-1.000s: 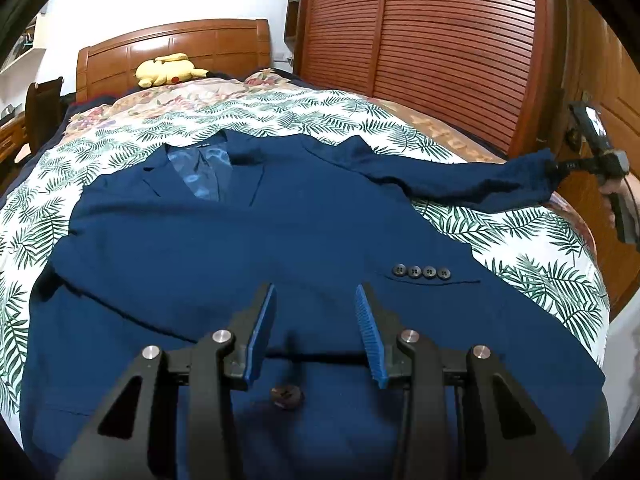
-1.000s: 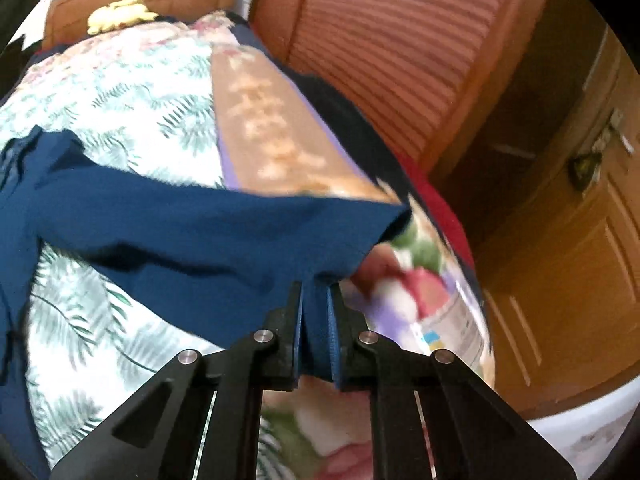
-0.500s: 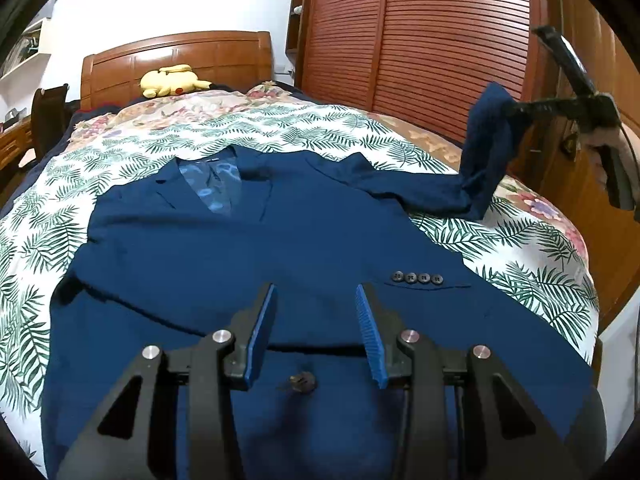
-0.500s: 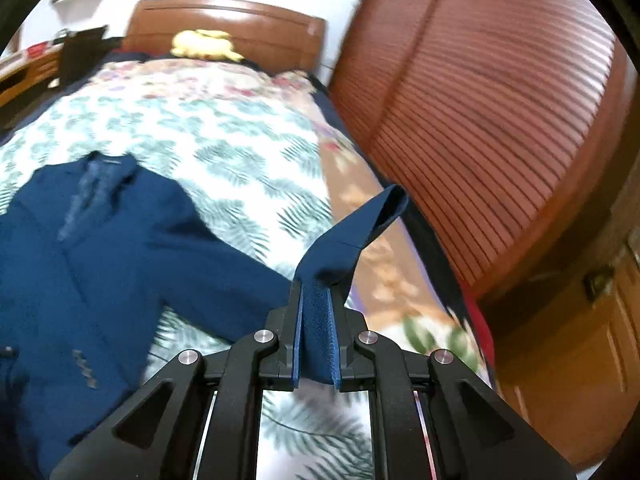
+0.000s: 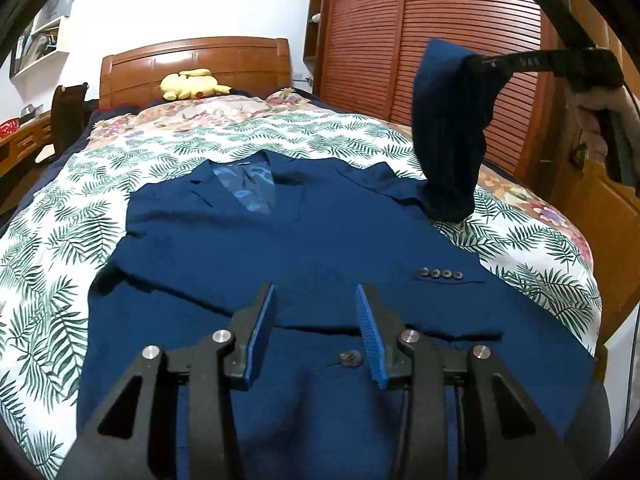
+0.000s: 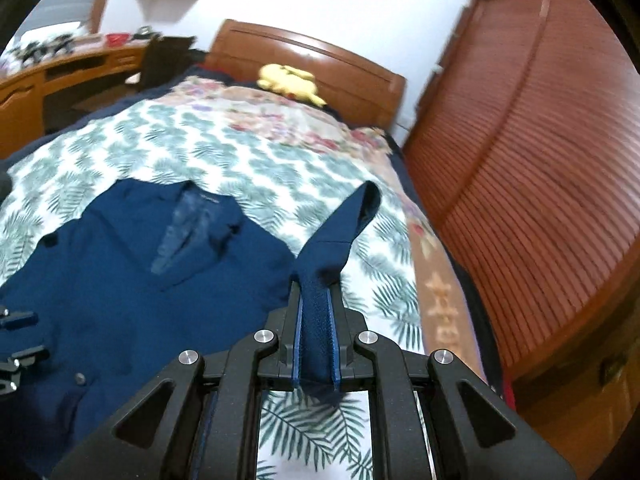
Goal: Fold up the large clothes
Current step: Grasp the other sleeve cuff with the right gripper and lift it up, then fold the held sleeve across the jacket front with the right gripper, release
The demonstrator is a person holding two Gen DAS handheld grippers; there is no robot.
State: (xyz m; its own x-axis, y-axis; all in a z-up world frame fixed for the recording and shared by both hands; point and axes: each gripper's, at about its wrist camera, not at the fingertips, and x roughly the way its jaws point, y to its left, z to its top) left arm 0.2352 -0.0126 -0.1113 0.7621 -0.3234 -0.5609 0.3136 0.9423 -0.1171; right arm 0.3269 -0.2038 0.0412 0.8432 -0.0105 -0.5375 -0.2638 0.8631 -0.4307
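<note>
While clamped on one sleeve [image 6: 320,276], right gripper [image 6: 314,334]

1. Item: navy blue suit jacket [image 5: 304,240], lying face up and spread flat on the bed [image 5: 92,184].
2. Collar toward the headboard; patterned blue lining visible at the neck opening.
3. One sleeve [image 5: 448,128] is raised above the bed, hanging folded from its cuff end.
4. Four cuff buttons [image 5: 440,273] lie on the body.

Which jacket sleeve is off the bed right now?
The sleeve pinched in the right hand-held gripper; the other sleeve lies flat across the jacket.
</note>
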